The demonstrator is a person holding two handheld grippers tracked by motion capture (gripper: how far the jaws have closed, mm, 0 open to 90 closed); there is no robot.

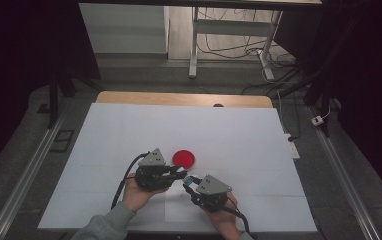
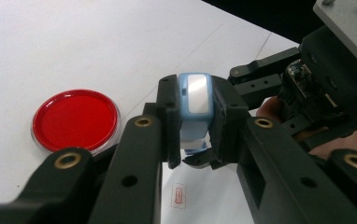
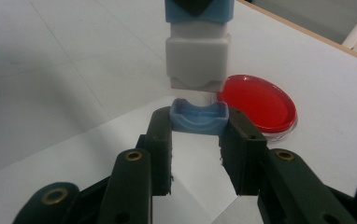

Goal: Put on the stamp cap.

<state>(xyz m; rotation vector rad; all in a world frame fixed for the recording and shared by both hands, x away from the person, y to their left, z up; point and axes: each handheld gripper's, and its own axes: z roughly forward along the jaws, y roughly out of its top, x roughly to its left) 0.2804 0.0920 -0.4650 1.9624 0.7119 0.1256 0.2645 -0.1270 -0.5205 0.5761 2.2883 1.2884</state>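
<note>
**Two grippers, a blue-white block and its blue cap**

The left gripper (image 1: 179,175) is closed on a small block (image 2: 194,109). Its jaws press the block from both sides, and the block has a light blue frame with a white face. In the right gripper view the same block (image 3: 197,56) hangs from above, with a blue part on top and a white body under it.

The right gripper (image 1: 188,183) is closed on a blue cap (image 3: 198,116). The cap sits between the tips of the jaws, with its hollow side turned to the block. The cap is just under the white end of the block; a narrow gap is between them, so they are apart.

In the high view both grippers meet tip to tip over the near middle of the table (image 1: 104,145), each held in a hand (image 1: 139,195). The table is covered with white sheets.

A red dish (image 1: 184,158) lies flat on the table, just beyond the grippers. In the left gripper view the dish (image 2: 76,120) is to the left of the jaws. In the right gripper view it (image 3: 256,102) is behind the cap, to the right.
</note>
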